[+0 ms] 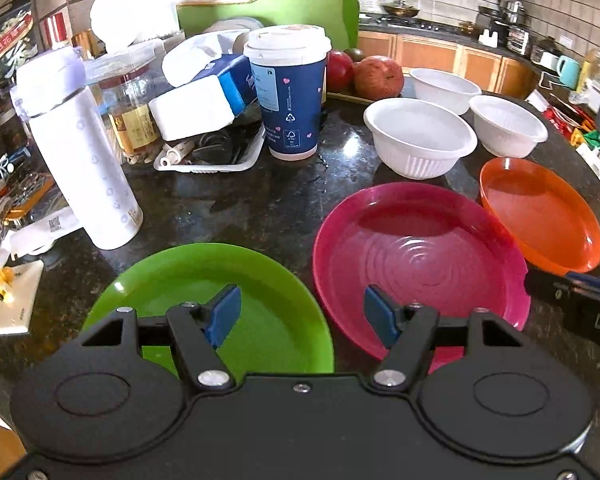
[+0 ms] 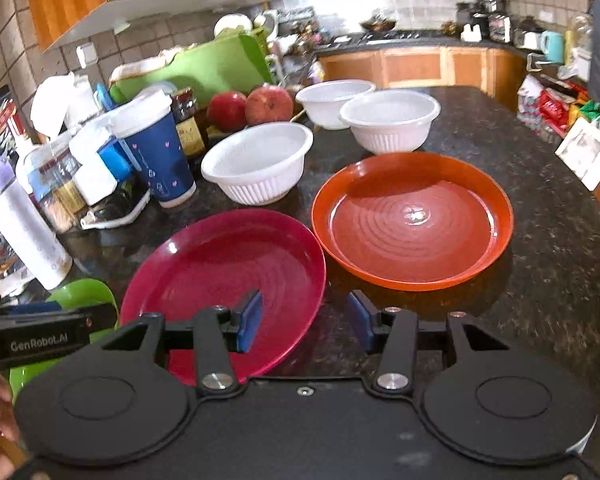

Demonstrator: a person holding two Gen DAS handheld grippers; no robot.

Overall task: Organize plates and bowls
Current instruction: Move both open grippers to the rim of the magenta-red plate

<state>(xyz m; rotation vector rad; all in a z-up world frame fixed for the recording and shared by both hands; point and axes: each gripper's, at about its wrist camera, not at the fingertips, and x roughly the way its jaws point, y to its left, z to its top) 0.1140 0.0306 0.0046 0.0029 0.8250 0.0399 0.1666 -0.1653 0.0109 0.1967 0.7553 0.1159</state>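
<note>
Three plates lie in a row on the dark speckled desk: a green plate at the left, a magenta plate in the middle and an orange plate at the right, each flat and empty, the magenta and orange rims nearly meeting. Behind them stand three white bowls, upright and apart from the plates: the nearest bowl sits just behind the magenta plate, the right bowl behind the orange one, and the far bowl behind both, close against the right bowl. The left claw hangs low over the gap between the green and magenta plates, its blue pads spread wide and holding nothing. The right claw hovers over the near edge of the magenta plate, also spread and empty. The left side of the desk is crowded: a blue paper cup with a white lid stands just left of the nearest bowl, a white bottle rises beside the green plate, and a tissue pack leans over a shallow white tray of odds and ends. Two red apples rest behind the bowls, in front of a green cutting board.
</note>
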